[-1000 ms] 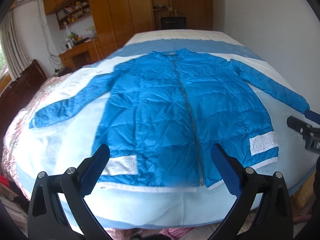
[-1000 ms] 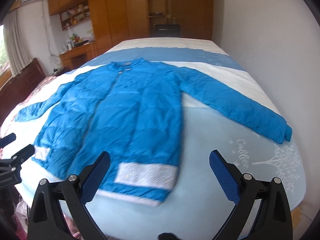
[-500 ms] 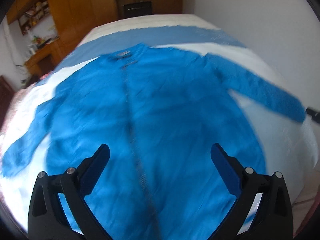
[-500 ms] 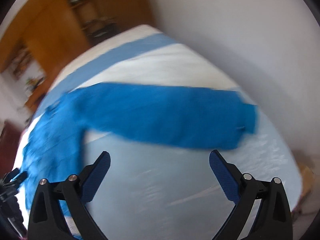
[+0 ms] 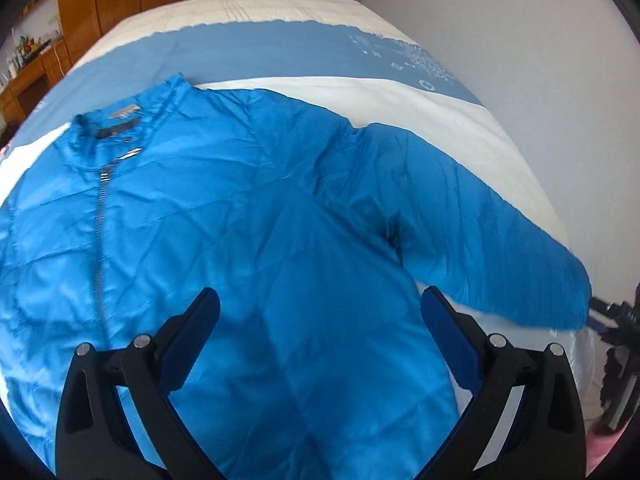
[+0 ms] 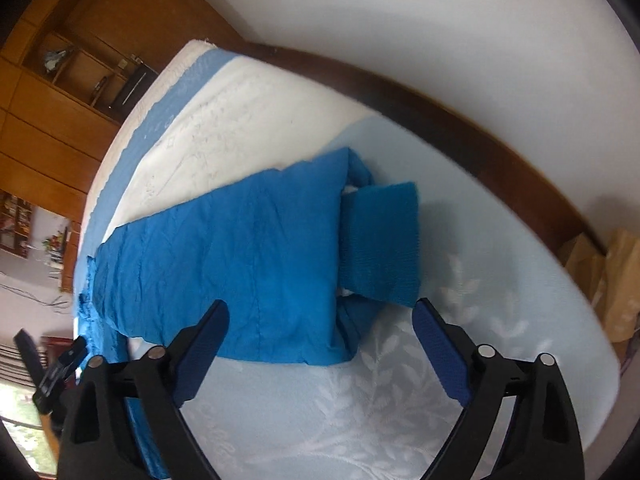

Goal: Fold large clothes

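A large blue puffer jacket (image 5: 248, 216) lies flat, front up and zipped, on a bed. My left gripper (image 5: 320, 312) is open and empty, hovering over the jacket's right side below the armpit. The jacket's right sleeve (image 5: 500, 240) stretches toward the bed's right edge. In the right wrist view that sleeve (image 6: 240, 260) ends in a knit cuff (image 6: 380, 240). My right gripper (image 6: 320, 328) is open and empty, just short of the sleeve end and cuff. The right gripper also shows at the right edge of the left wrist view (image 5: 616, 344).
The bed cover (image 6: 400, 400) is pale blue and white with a leaf pattern. A dark wooden bed frame (image 6: 480, 120) and a white wall run along the far side. Wooden wardrobes (image 5: 120, 0) stand behind the bed. Brown bags (image 6: 608, 272) sit past the bed corner.
Both grippers moved forward and right from the jacket's hem. The left now hangs over the jacket's right body; the right turned and closed in on the sleeve cuff. Both stayed open.
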The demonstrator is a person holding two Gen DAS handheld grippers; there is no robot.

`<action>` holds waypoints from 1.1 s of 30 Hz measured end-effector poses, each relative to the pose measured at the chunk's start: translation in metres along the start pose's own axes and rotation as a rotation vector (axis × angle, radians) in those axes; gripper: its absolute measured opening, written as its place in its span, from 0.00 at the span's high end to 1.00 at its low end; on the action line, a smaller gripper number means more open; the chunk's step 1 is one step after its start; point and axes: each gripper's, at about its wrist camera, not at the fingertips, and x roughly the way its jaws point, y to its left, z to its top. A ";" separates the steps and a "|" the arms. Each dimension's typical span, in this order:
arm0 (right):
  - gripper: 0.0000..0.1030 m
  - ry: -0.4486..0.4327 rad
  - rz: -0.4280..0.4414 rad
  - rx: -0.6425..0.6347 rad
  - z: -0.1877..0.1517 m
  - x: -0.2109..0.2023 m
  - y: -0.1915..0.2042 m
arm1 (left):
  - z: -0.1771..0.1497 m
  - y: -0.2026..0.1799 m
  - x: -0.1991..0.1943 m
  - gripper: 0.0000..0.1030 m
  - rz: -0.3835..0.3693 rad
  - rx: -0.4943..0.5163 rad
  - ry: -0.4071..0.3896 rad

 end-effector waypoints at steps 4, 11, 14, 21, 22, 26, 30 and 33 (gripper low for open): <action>0.18 -0.017 -0.013 0.011 0.009 0.011 0.003 | 0.008 0.004 0.019 0.22 -0.015 -0.022 0.025; 0.70 -0.046 0.024 0.018 0.019 0.009 0.010 | 0.014 0.020 0.042 0.31 -0.047 -0.082 0.061; 0.74 -0.132 0.064 -0.054 0.020 -0.012 0.038 | 0.015 0.023 0.031 0.32 -0.055 -0.087 0.050; 0.75 -0.237 0.212 -0.340 0.008 -0.038 0.172 | 0.016 0.044 -0.012 0.31 -0.032 -0.085 -0.029; 0.75 -0.234 0.216 -0.375 0.005 -0.035 0.191 | 0.014 0.050 -0.018 0.31 -0.030 -0.089 -0.036; 0.75 -0.199 0.226 -0.536 -0.014 -0.006 0.275 | 0.010 0.072 -0.032 0.31 -0.016 -0.117 -0.057; 0.76 -0.154 0.237 -0.651 -0.034 0.030 0.342 | 0.003 0.098 -0.043 0.31 0.012 -0.148 -0.069; 0.76 -0.114 0.251 -0.715 -0.058 0.050 0.373 | -0.002 0.117 -0.049 0.31 0.019 -0.181 -0.073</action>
